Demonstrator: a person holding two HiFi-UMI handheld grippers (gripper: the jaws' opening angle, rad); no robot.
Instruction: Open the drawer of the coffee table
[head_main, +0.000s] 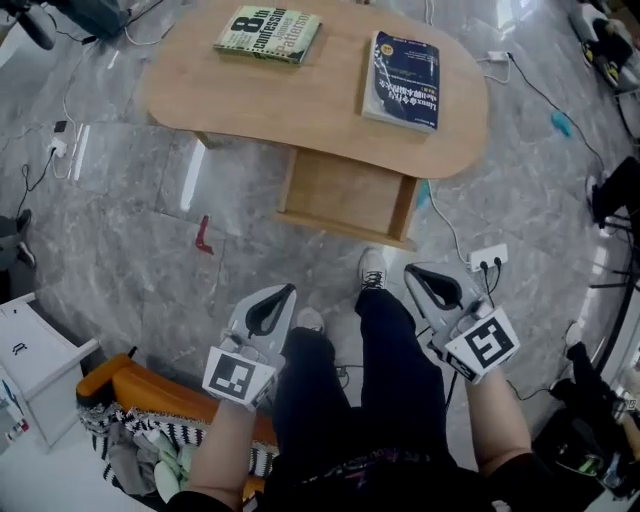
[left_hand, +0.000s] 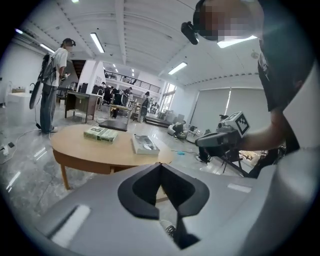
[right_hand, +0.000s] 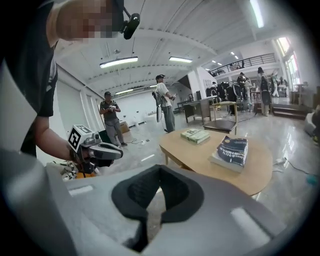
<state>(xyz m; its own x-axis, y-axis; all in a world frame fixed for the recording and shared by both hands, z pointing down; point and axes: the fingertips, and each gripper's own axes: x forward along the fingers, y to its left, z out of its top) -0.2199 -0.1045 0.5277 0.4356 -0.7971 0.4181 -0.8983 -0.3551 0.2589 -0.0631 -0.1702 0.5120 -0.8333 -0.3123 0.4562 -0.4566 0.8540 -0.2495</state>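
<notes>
Both your left gripper (head_main: 288, 292) and right gripper (head_main: 412, 270) show jaws pressed together, empty; the drawer (head_main: 345, 192) lies ahead, nearer the right jaws.

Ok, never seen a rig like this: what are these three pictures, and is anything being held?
No robot: a person holds two claws. One camera on the person's head looks down at the left claw and right claw. The other two pictures come from cameras riding on each claw, looking along its jaws. Ahead stands a coffee table with a green book and a blue book on top; its drawer juts out below the near edge. Both claws are shut, holding nothing.
</notes>
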